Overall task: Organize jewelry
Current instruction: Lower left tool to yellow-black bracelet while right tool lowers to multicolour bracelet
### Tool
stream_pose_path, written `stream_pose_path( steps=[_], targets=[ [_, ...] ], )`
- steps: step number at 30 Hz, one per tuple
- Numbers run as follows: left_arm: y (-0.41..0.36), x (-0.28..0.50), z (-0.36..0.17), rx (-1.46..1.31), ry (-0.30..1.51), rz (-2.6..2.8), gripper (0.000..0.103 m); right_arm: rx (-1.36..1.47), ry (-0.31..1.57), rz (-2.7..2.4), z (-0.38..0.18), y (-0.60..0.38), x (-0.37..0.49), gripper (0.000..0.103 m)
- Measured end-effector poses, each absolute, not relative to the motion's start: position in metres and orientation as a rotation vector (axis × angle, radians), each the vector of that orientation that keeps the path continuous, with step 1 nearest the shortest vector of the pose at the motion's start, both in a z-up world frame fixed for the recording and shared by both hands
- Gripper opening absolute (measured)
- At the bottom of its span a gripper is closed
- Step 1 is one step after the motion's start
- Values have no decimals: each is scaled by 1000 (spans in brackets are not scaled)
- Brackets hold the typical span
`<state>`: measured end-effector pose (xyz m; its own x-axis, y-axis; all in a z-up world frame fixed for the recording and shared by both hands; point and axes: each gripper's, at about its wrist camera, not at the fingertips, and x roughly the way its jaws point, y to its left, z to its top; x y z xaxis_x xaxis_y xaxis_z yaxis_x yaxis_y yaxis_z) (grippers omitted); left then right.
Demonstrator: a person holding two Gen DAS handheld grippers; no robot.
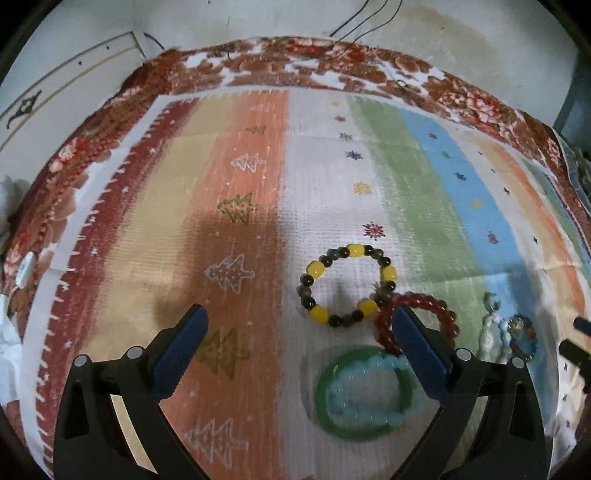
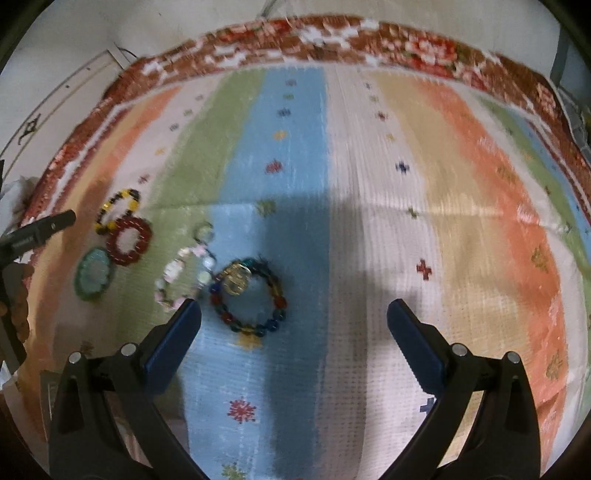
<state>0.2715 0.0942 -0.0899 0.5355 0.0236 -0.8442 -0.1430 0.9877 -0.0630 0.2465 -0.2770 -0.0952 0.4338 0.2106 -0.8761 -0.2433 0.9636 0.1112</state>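
Observation:
Several bracelets lie on a striped cloth [image 1: 258, 177]. In the left wrist view a yellow-and-black bead bracelet [image 1: 347, 286] touches a red bead bracelet [image 1: 417, 321]; a green bangle [image 1: 365, 395] with a light blue bracelet on it lies below. A pale bracelet [image 1: 491, 332] and a multicoloured one [image 1: 522, 336] lie at the right. My left gripper [image 1: 299, 317] is open and empty above them. My right gripper [image 2: 293, 314] is open and empty, with the multicoloured bracelet [image 2: 247, 299] and the pale pink bracelet [image 2: 184, 277] just left of it. The red bracelet [image 2: 129, 240] lies further left.
The striped cloth [image 2: 406, 184] has a red floral border [image 1: 295, 66] at its far edge. A white wall with thin cables [image 1: 362, 22] rises behind. The left gripper's finger [image 2: 40, 229] shows at the left edge of the right wrist view.

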Motion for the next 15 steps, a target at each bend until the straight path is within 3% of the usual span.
stream_pose_path(
  steps=[15],
  targets=[
    [95,305,-120,-95,1117,86,98,-62,1245,224,-136,-276,269,98]
  ],
)
